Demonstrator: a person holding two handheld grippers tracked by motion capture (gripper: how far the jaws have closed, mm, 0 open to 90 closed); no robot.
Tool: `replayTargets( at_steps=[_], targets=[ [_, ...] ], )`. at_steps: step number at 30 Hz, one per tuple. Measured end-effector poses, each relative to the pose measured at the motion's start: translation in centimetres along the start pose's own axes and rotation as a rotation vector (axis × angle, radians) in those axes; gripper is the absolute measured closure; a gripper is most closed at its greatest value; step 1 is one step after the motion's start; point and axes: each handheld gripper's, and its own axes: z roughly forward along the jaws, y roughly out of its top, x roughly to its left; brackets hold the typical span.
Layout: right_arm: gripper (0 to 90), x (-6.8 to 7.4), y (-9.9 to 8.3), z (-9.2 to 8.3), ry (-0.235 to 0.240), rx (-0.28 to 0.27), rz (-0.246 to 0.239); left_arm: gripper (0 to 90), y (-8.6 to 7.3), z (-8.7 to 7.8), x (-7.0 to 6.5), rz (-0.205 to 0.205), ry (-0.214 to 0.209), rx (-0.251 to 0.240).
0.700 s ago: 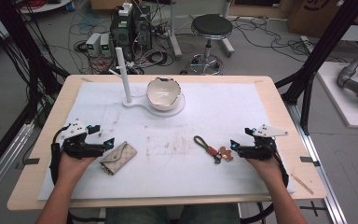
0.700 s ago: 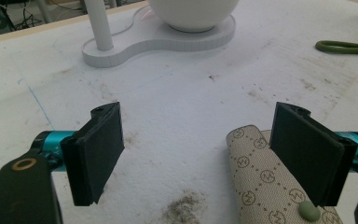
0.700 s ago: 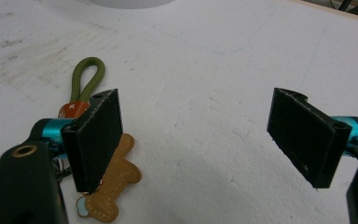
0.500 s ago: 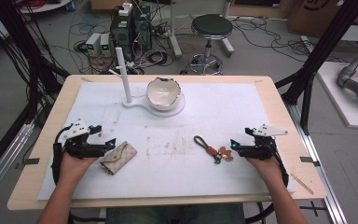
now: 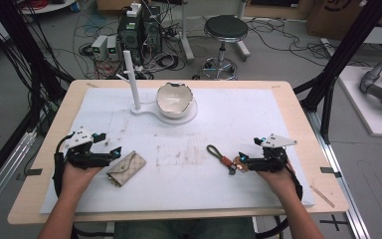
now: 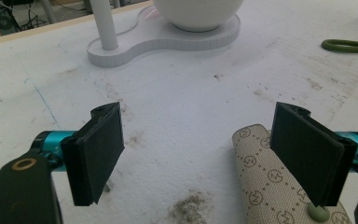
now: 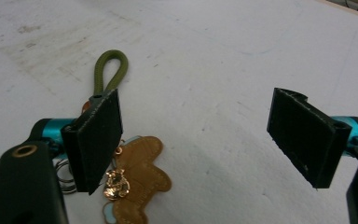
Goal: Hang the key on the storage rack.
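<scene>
A beige patterned wallet (image 5: pixel 126 168) lies flat on the white mat at the left. My left gripper (image 5: pixel 112 153) stands open just left of it, and its right jaw hangs over the wallet's near edge (image 6: pixel 268 186) in the left gripper view. A keychain (image 5: pixel 224 159) with an olive cord loop (image 7: pixel 109 70) and a brown bear charm (image 7: pixel 142 179) lies at the right. My right gripper (image 5: pixel 239 162) is open beside it, with the left jaw above the charm and rings. Nothing is between the jaws of either gripper (image 7: pixel 200 135).
A white bowl (image 5: pixel 175 99) with a chipped rim sits on a white base (image 6: pixel 168 42) at the back middle, with an upright white post (image 5: pixel 131 79) beside it. The mat (image 5: pixel 204 129) is stained in its middle. Wooden table edges (image 5: pixel 179 214) frame it.
</scene>
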Motion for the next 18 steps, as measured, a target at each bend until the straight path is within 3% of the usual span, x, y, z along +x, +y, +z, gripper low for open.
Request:
replayTargets(
  at_steps=[4, 13, 18],
  targets=[
    [18.3, 0.6, 0.2, 0.4, 0.020, 0.013, -0.016, 17.5, 0.0, -0.1, 0.0, -0.003, 0.002, -0.005],
    [18.5, 3.1, 0.7, 2.2, 0.087, 0.090, -0.103, 17.5, 0.1, 0.1, -0.1, 0.004, -0.002, -0.001],
    [24.4, 4.4, 0.9, 3.0, 0.122, 0.130, -0.156, 17.5, 0.0, 0.1, -0.1, 0.006, -0.004, 0.003]
  ],
)
